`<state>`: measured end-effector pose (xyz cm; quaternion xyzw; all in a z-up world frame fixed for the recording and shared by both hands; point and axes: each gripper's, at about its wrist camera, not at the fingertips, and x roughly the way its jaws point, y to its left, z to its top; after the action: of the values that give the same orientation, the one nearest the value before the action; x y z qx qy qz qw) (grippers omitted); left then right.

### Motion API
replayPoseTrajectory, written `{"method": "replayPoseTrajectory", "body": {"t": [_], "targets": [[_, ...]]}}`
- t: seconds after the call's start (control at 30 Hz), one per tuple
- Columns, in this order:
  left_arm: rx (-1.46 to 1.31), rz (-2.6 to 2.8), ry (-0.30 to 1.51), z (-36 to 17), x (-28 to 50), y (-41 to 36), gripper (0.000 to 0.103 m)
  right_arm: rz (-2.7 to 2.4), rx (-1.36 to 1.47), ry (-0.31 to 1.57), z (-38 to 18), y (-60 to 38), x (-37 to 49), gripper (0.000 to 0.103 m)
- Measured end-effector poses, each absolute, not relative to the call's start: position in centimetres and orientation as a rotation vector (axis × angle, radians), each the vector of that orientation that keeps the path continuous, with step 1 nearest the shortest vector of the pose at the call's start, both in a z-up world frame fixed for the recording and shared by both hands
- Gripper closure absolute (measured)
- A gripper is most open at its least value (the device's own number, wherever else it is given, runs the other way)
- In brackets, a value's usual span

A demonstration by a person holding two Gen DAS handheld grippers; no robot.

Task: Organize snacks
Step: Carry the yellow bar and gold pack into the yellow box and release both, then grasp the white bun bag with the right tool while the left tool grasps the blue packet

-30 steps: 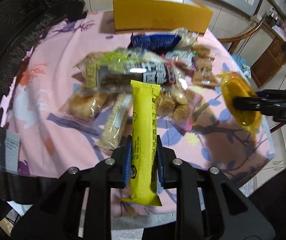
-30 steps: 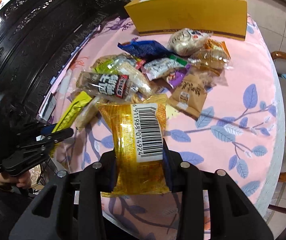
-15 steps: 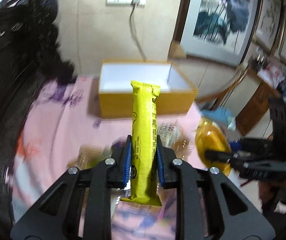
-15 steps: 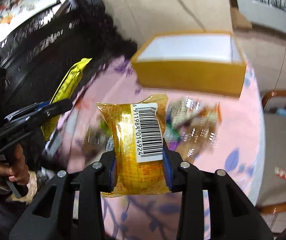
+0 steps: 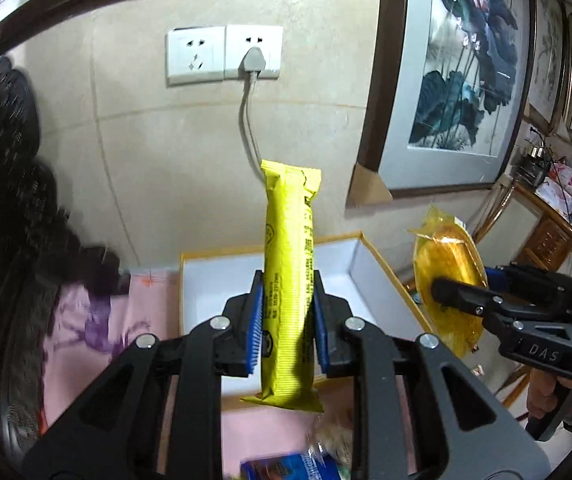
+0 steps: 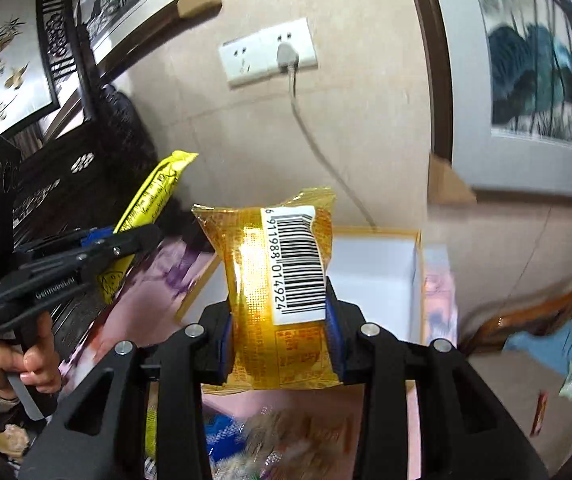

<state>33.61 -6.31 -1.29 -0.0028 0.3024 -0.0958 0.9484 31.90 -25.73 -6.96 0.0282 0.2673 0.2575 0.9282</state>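
My left gripper (image 5: 288,312) is shut on a long yellow snack bar (image 5: 289,264), which stands upright between the blue pads, in front of the open yellow box (image 5: 382,276) with its white inside. My right gripper (image 6: 279,328) is shut on a gold packet with a barcode label (image 6: 281,280), also held up before the same yellow box (image 6: 370,276). Each gripper shows in the other's view: the right gripper (image 5: 438,292) with the gold packet (image 5: 446,264) at right, the left gripper (image 6: 145,236) with the yellow bar (image 6: 153,196) at left.
The pink floral tablecloth (image 5: 97,320) lies under the box. Blurred snacks, a blue packet (image 5: 286,466) among them, sit at the bottom edge. Behind the box is a wall with sockets and a hanging cord (image 5: 247,120), framed paintings (image 5: 458,64) and dark carved furniture (image 5: 1,200).
Both grippers have risen and moved toward the far yellow box, carrying the yellow bar and the gold packet. The snack pile has dropped to the bottom of both views and the wall fills them.
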Motion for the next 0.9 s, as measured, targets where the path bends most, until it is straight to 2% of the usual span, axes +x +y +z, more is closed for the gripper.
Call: {"method": "replayPoseTrajectory", "body": {"t": [0.03, 0.07, 0.1, 0.13, 0.17, 0.2, 0.5, 0.67, 0.9], "targets": [[0.002, -0.184, 0.615, -1.1, 34.6, -6.4, 0.081, 0.524, 0.050, 0.540, -6.6, -25.4, 32.8, 0.066], [0.008, -0.169, 0.618, -1.0, 35.7, -6.4, 0.064, 0.512, 0.035, 0.534, -6.4, -25.1, 33.8, 0.065], [0.011, -0.147, 0.626, -0.8, 36.7, -6.3, 0.043, 0.496, 0.025, 0.540, -6.3, -24.9, 34.8, 0.063], [0.011, -0.101, 0.623, -0.6, 37.3, -6.2, 0.004, 0.482, 0.020, 0.552, -6.3, -24.8, 35.6, 0.048], [0.005, -0.056, 0.601, -0.3, 37.4, -6.1, 0.002, 0.452, 0.024, 0.564, -6.2, -24.8, 36.5, 0.039], [-0.010, -0.043, 0.577, 0.1, 37.2, -5.8, 0.002, 0.438, 0.029, 0.561, -6.1, -24.9, 36.8, 0.036], [-0.085, -0.028, 0.599, -0.3, 32.2, -3.3, 0.002, 0.480, 0.062, 0.604, -8.3, -25.4, 32.4, 0.036], [-0.086, 0.022, 0.610, -2.4, 26.2, -1.5, 0.002, 0.538, 0.116, 0.713, -12.7, -25.5, 27.0, 0.036], [-0.172, 0.078, 0.726, -7.5, 18.5, 2.1, 0.002, 0.549, 0.151, 0.909, -20.7, -24.9, 20.4, 0.036]]}}
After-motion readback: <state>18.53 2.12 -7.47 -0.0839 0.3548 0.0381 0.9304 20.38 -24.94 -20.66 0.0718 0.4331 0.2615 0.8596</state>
